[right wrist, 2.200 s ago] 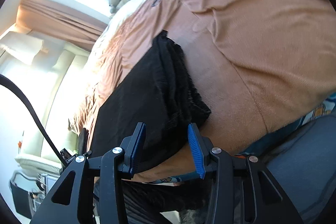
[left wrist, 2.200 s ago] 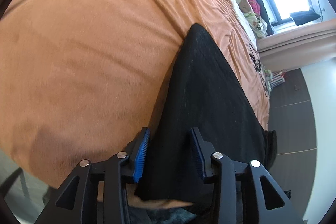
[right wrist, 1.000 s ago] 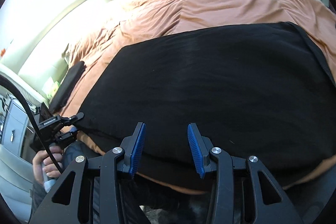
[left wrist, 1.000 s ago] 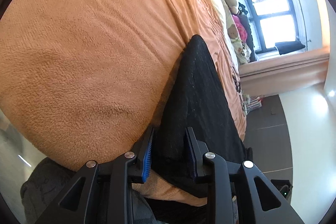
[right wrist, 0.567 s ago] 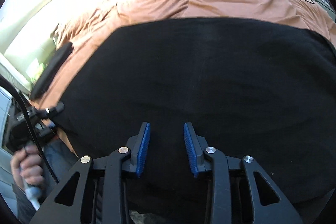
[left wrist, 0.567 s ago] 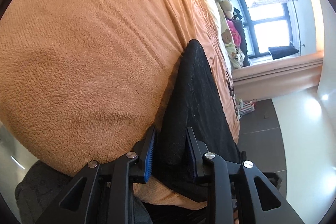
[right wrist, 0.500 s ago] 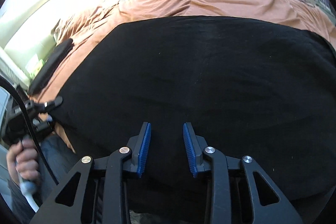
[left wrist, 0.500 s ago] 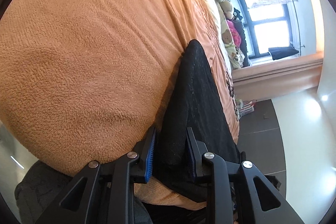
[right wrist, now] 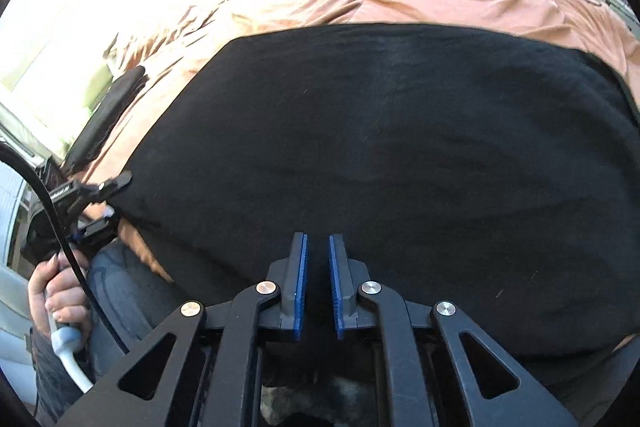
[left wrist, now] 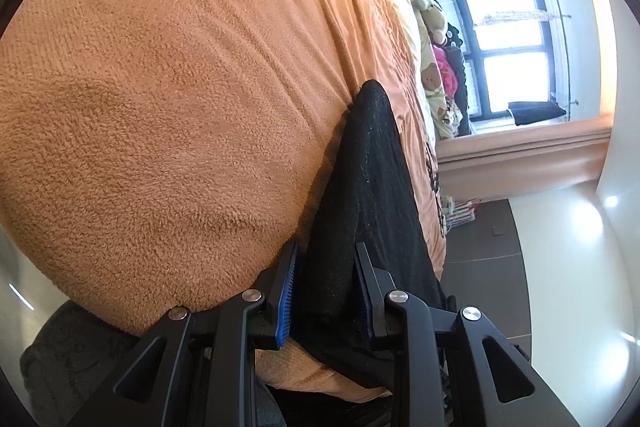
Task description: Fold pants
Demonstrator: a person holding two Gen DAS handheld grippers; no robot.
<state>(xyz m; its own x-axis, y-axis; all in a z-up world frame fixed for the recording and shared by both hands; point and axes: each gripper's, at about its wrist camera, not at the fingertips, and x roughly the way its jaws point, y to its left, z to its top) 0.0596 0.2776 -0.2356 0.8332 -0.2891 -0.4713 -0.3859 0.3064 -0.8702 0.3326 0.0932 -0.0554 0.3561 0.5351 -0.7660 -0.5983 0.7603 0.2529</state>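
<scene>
The black pants [right wrist: 400,147] are spread on the bed [left wrist: 160,107], long axis running sideways before the right tool [right wrist: 318,287], whose jaws are closing on the near hem; the left tool [left wrist: 324,291] is clamped on the left-hand end.

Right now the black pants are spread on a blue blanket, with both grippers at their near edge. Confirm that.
Not quite: the blanket is orange, not blue, as the left wrist view shows. The rest holds: the black pants lie spread on it, with the left gripper clamped on their near edge and the right gripper closing on the same edge.
</scene>
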